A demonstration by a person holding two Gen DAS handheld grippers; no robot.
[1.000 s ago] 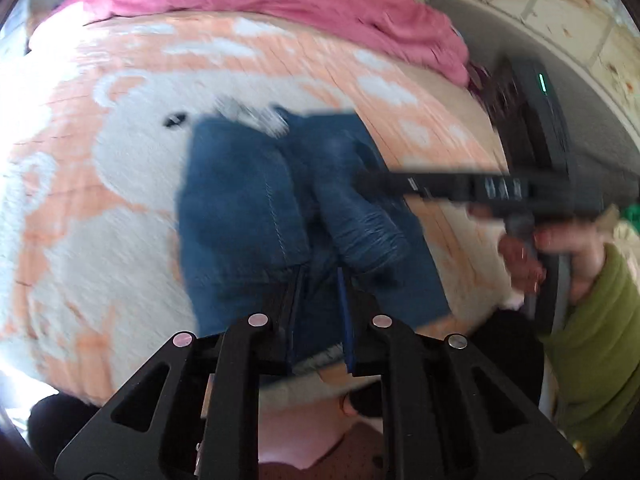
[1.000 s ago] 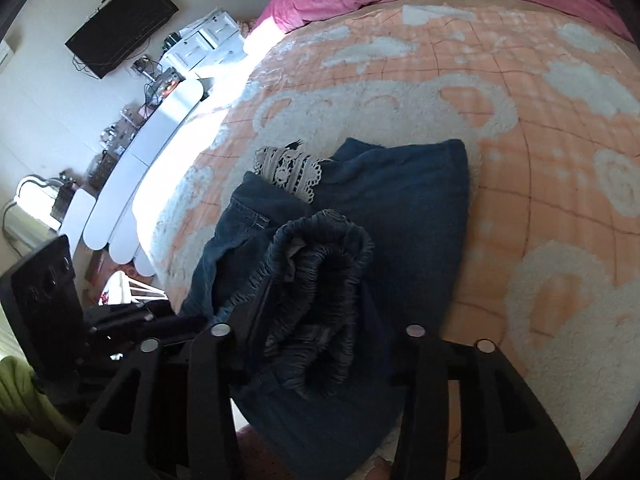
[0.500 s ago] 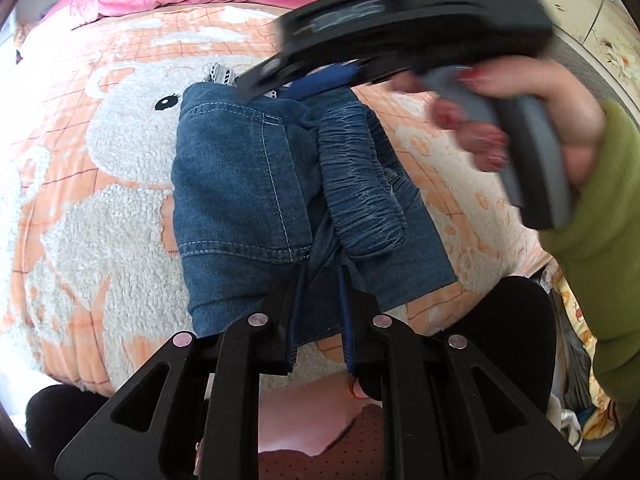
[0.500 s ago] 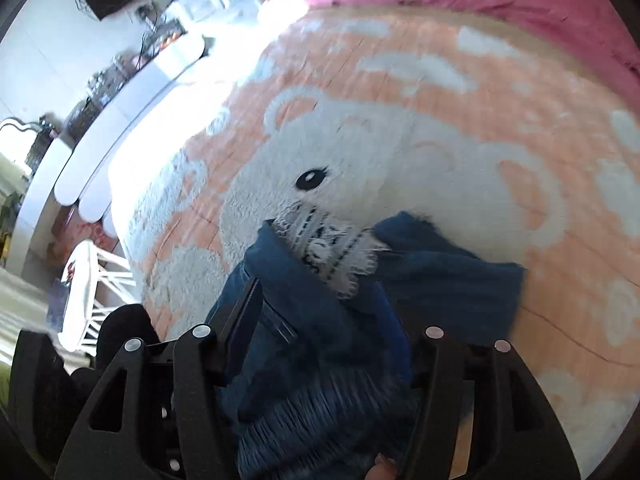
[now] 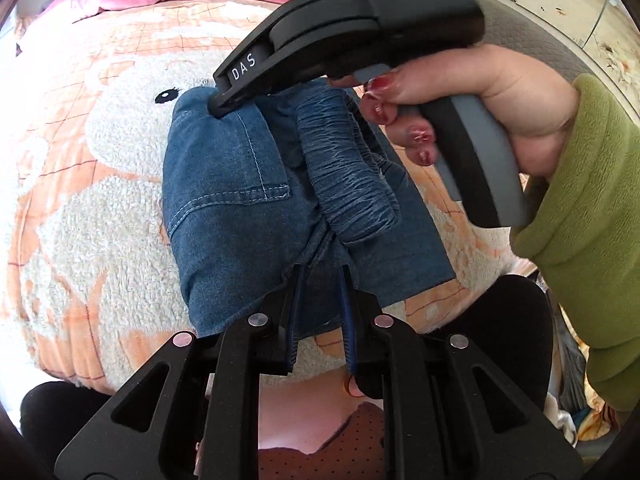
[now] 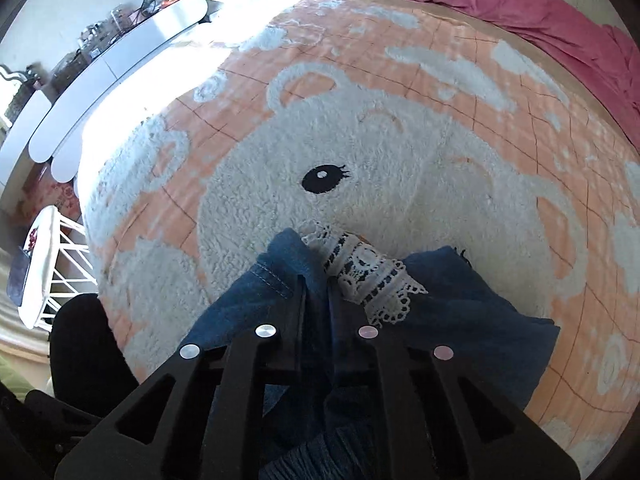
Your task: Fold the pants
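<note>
Blue denim pants (image 5: 240,200) lie folded on the bed, with a ruched elastic waistband (image 5: 344,184) bunched on top and a white lace trim (image 6: 368,276) at the far end. My left gripper (image 5: 320,276) is shut on the near edge of the pants. My right gripper (image 6: 318,280) is shut on the far edge of the pants beside the lace; its body (image 5: 360,28) shows from the left wrist view, reaching over the pants with its tip on the far denim edge.
The bed carries a peach and white fleece blanket (image 6: 400,152) with a bear face. A pink duvet (image 6: 500,4) lies at the far end. A white table (image 6: 36,260) and a white headboard-like panel (image 6: 120,64) stand to the left of the bed.
My right gripper has moved from over the waistband to the far end of the pants and closed on the denim beside the lace. My left gripper has kept its hold.
</note>
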